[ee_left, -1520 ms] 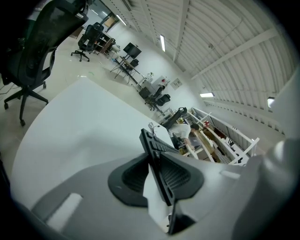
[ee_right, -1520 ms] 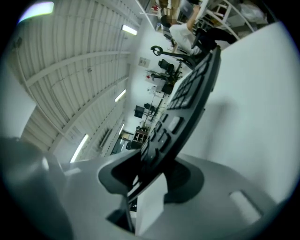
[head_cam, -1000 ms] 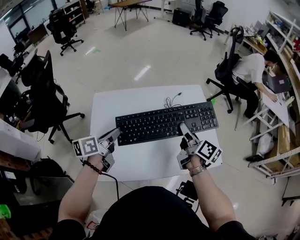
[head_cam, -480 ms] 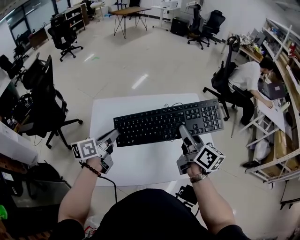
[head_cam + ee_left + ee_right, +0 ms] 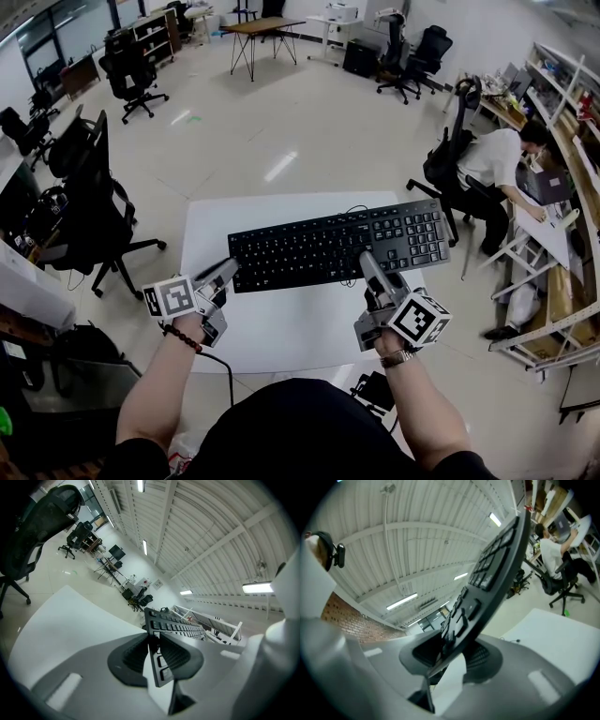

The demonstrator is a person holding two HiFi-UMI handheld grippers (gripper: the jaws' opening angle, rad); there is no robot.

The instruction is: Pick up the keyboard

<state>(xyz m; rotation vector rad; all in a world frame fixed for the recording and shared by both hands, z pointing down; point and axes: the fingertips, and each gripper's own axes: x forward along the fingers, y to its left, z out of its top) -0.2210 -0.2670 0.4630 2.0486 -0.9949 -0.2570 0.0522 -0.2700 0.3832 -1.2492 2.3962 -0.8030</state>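
Note:
A black keyboard point(image 5: 337, 246) hangs over the white table point(image 5: 281, 323), its right end raised higher than its left. My left gripper point(image 5: 228, 271) is shut on the keyboard's left front corner; in the left gripper view the keyboard point(image 5: 161, 630) stands edge-on between the ribbed pads point(image 5: 136, 654). My right gripper point(image 5: 368, 260) is shut on the front edge right of the middle. In the right gripper view the keyboard point(image 5: 492, 573) runs up and away between the pads point(image 5: 480, 656). Its cable point(image 5: 349, 208) trails off the back edge.
A black office chair point(image 5: 84, 187) stands left of the table. To the right a person point(image 5: 502, 159) sits on a chair at a long bench point(image 5: 562, 234). More chairs point(image 5: 412, 47) and a desk point(image 5: 253, 28) stand far across the floor.
The keyboard has risen off the table, its right end most. My right gripper lifted and rolled with it; my left gripper stayed nearly in place.

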